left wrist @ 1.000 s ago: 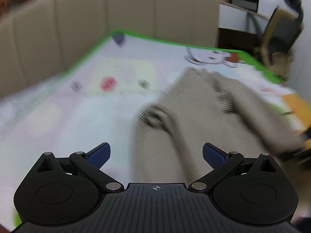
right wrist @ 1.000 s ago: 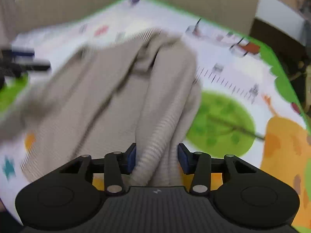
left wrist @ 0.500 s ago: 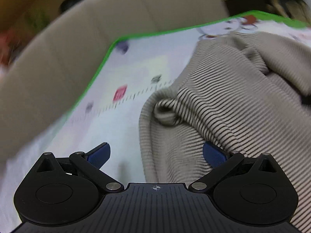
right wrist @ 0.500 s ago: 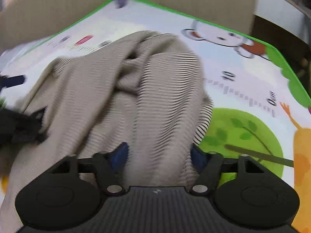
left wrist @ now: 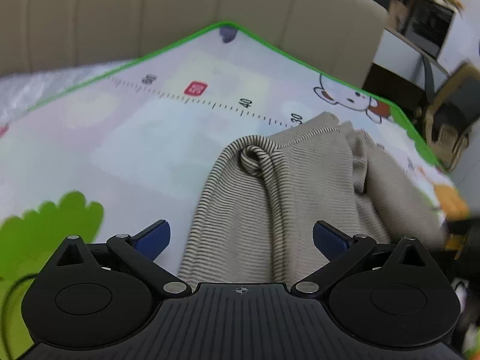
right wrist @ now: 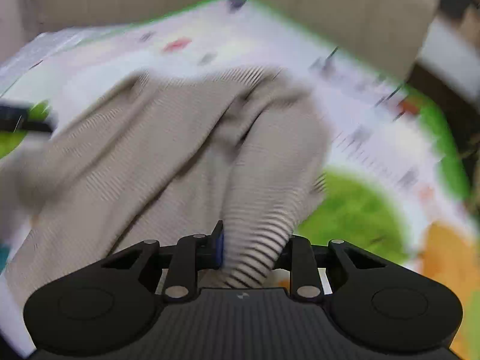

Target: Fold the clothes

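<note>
Striped beige garment (left wrist: 303, 186) lies bunched on the play mat (left wrist: 144, 132), right of centre, its far edge by the printed ruler marks; a rolled fold sits at its near-left part. Left tongs (left wrist: 241, 237) spread wide, pads on either side of the near hem, not clamping it. Right tongs (right wrist: 250, 249) closed on a gathered fold of the garment (right wrist: 168, 150); that view is motion-blurred. Beige padded panels (left wrist: 180, 15) stand beyond the mat's green far edge.

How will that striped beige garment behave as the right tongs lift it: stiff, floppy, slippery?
Likely floppy: the striped garment lies in soft bunched folds on the play mat. Probably not slippery, since its ribbed knit sits pinched in the right tongs. The rest should sag and trail; the left tongs are open.
</note>
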A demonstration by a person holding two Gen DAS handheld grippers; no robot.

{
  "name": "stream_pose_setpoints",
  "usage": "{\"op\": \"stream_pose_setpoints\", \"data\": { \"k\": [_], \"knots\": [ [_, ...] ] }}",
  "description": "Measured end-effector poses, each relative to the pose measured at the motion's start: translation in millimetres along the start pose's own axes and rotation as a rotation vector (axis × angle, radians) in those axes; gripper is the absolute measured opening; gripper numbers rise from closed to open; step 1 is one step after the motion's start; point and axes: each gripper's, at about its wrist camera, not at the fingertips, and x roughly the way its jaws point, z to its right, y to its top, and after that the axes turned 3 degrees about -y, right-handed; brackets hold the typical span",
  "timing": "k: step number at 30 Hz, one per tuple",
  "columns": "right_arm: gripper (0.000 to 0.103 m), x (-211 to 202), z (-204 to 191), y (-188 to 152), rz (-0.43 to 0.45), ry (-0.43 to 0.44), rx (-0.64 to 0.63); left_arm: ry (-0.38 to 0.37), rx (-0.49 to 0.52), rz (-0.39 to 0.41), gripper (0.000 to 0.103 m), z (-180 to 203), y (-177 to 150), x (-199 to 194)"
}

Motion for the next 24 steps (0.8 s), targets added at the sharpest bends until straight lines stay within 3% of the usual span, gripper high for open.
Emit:
{"op": "stream_pose_setpoints", "data": {
  "k": [1, 2, 3, 5, 9, 10, 11, 13, 15, 18, 21, 24],
  "knots": [
    [0.025, -12, 2, 10, 0.057, -0.033, 0.023, 0.017, -0.001, 0.006, 0.103, -3, 1, -4],
    [0.035, -23, 3, 21, 0.104, -0.041, 0.049, 0.034, -0.014, 0.014, 0.103, -8, 3, -8],
    [0.054, -31, 3, 33, 0.134, -0.011, 0.08, 0.04, -0.044, 0.022, 0.103, -13, 5, -12],
    [0.065, -32, -8, 50, 0.132, 0.089, 0.135, 0.031, -0.137, 0.042, 0.103, -28, 11, -20],
    [0.061, 20, -58, 62, 0.03, 0.147, 0.143, 0.022, -0.228, 0.112, 0.103, -50, 9, -35],
    [0.055, 37, -73, 62, 0.006, 0.129, 0.096, 0.035, -0.23, 0.126, 0.103, -53, 6, -36],
    [0.037, 53, -87, 60, -0.025, 0.118, 0.043, 0.053, -0.243, 0.13, 0.103, -58, 2, -37],
    [0.033, 72, -114, 51, -0.069, 0.095, -0.037, 0.072, -0.292, 0.112, 0.103, -69, -5, -38],
    [0.025, 65, -130, 46, -0.055, 0.086, -0.102, 0.073, -0.353, 0.091, 0.103, -78, -13, -40],
    [0.025, 50, -152, 41, -0.048, 0.118, -0.205, 0.062, -0.391, 0.122, 0.103, -83, -11, -48],
    [0.025, 31, -166, 37, -0.071, 0.261, -0.297, 0.056, -0.361, 0.173, 0.103, -75, -7, -57],
    [0.025, 14, -189, 22, -0.038, 0.312, -0.399, 0.057, -0.307, 0.177, 0.103, -65, -7, -57]
  ]
}}
